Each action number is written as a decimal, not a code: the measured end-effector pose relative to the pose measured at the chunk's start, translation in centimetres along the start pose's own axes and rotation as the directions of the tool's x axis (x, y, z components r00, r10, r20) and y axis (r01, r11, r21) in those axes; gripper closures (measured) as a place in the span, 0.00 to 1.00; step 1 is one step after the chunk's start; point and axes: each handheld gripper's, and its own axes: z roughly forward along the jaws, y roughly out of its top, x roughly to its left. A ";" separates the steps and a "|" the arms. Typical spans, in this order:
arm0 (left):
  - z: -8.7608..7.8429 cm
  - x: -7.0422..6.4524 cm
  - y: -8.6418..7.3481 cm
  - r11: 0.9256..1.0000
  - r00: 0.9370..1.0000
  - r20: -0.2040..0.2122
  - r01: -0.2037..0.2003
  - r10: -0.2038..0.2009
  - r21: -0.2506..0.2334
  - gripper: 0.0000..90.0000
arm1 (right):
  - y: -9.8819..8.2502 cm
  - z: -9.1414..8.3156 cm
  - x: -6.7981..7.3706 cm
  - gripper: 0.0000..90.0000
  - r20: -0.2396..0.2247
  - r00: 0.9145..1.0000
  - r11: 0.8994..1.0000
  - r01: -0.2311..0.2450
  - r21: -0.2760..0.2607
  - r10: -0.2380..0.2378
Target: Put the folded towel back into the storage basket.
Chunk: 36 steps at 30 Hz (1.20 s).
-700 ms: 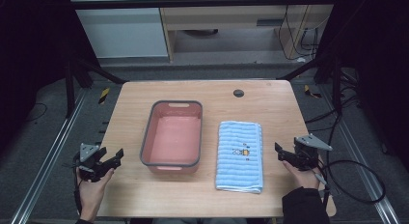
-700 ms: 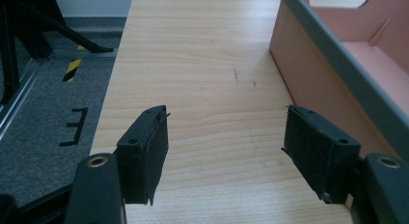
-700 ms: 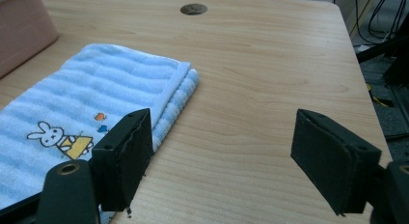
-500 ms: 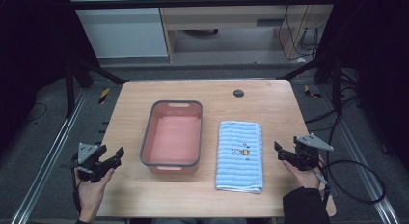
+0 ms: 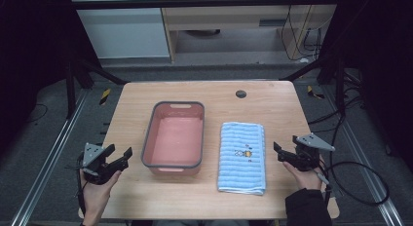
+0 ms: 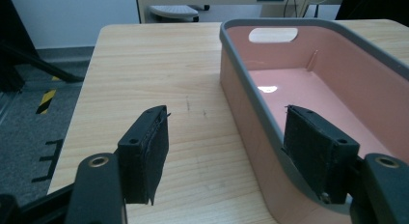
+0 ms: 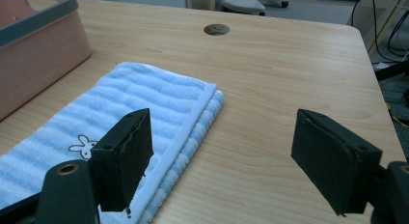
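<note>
A rectangular light-wood worktop (image 5: 146, 197) carries two things, located here relative to the pink plastic tub with a grey rim (image 5: 174, 137), which stands near the worktop's middle, its long side running away from the person. A folded light-blue striped towel bearing a small rabbit motif (image 5: 243, 156) lies flat just to the right of the tub, parallel to it and apart from it. A small round dark hole (image 5: 240, 94) sits in the worktop beyond the towel, to the right of the tub's far end.

The left claw (image 5: 122, 157) is held in a hand (image 5: 97, 189) just left of the tub's near corner, above the worktop's left edge; its jaws stand wide apart with nothing between them. In the left gripper view the left claw (image 6: 226, 151) shows one pad over bare wood and the other in front of the tub's grey rim; whether that pad touches the rim cannot be told.

The right claw (image 5: 278, 152) is held well to the right of the tub, just beside the towel's right edge, jaws wide apart and holding nothing. In the right gripper view the right claw (image 7: 222, 156) shows one pad over the towel's near edge and the other over bare wood.
</note>
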 end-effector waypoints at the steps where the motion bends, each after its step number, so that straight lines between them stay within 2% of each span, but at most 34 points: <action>1: 0.0 -0.1 0.1 1.000 1.000 0.006 -0.005 0.005 -0.001 0.35 | 0.1 0.0 0.1 0.25 -0.004 1.000 1.000 0.003 -0.003 -0.003; 3: -0.2 -0.6 0.4 1.000 1.000 0.005 -0.020 0.020 -0.015 0.35 | 0.3 -0.1 0.1 0.25 -0.005 1.000 1.000 0.009 -0.005 -0.009; 11: -0.3 -1.4 0.7 1.000 0.999 0.034 -0.025 0.025 -0.019 0.36 | 1.0 -0.1 0.4 0.26 -0.003 1.000 1.000 0.013 -0.018 -0.013; 16: -0.5 -1.9 1.2 0.999 0.998 0.050 -0.029 0.031 -0.030 0.37 | 1.8 -0.4 0.9 0.30 -0.035 0.999 0.999 0.025 -0.032 -0.026; 27: -0.7 -3.0 2.2 0.998 0.996 0.067 -0.049 0.052 -0.045 0.41 | 3.2 -0.6 0.9 0.38 -0.052 0.998 0.999 0.027 -0.046 -0.030; 33: -0.3 -4.1 3.0 0.997 0.994 0.082 -0.063 0.067 -0.052 0.43 | 4.1 -0.3 1.3 0.43 -0.064 0.997 0.999 0.028 -0.045 -0.031; 36: 0.0 -5.2 3.4 0.996 0.992 0.098 -0.076 0.081 -0.054 0.43 | 4.6 0.0 1.6 0.46 -0.071 0.997 0.999 0.033 -0.042 -0.036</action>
